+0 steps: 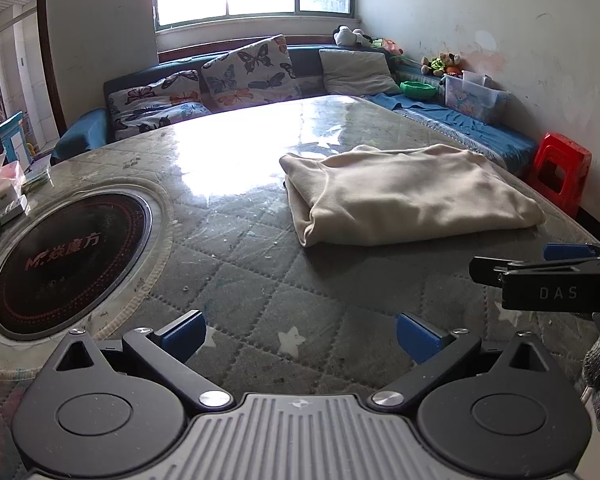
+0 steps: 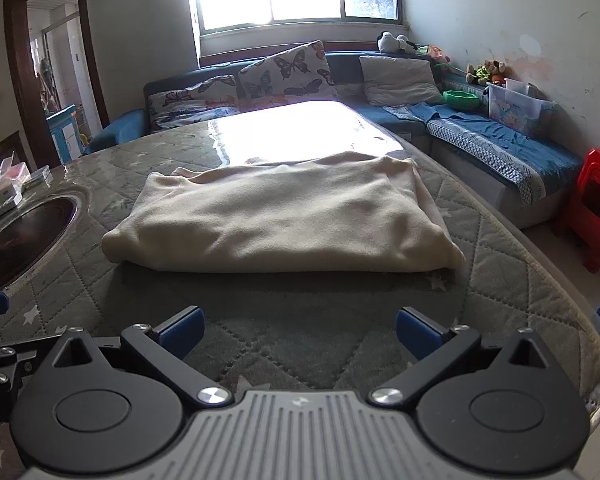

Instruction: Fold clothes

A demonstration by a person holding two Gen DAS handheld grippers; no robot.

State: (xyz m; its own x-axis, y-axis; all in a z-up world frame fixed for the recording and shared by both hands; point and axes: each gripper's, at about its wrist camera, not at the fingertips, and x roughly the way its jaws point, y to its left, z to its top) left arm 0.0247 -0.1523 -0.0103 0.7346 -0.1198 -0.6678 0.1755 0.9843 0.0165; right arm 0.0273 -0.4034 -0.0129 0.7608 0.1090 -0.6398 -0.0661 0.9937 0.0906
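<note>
A cream garment (image 1: pixel 412 196) lies folded into a thick rectangle on the quilted grey table (image 1: pixel 260 272); in the right wrist view the same garment (image 2: pixel 284 216) sits straight ahead. My left gripper (image 1: pixel 300 338) hovers open over bare table, short of the garment and to its left, holding nothing. My right gripper (image 2: pixel 300 334) is open too, a little in front of the garment's near fold, with nothing between its blue pads (image 2: pixel 416 332). The right gripper's body (image 1: pixel 560 280) shows at the right edge of the left wrist view.
A round black cooktop (image 1: pixel 68 264) is set into the table at the left, with small boxes (image 1: pixel 4 196) beyond it. A blue sofa with cushions (image 2: pixel 284 76) wraps the far side. A red stool (image 2: pixel 596 204) stands on the floor beyond the table's right edge.
</note>
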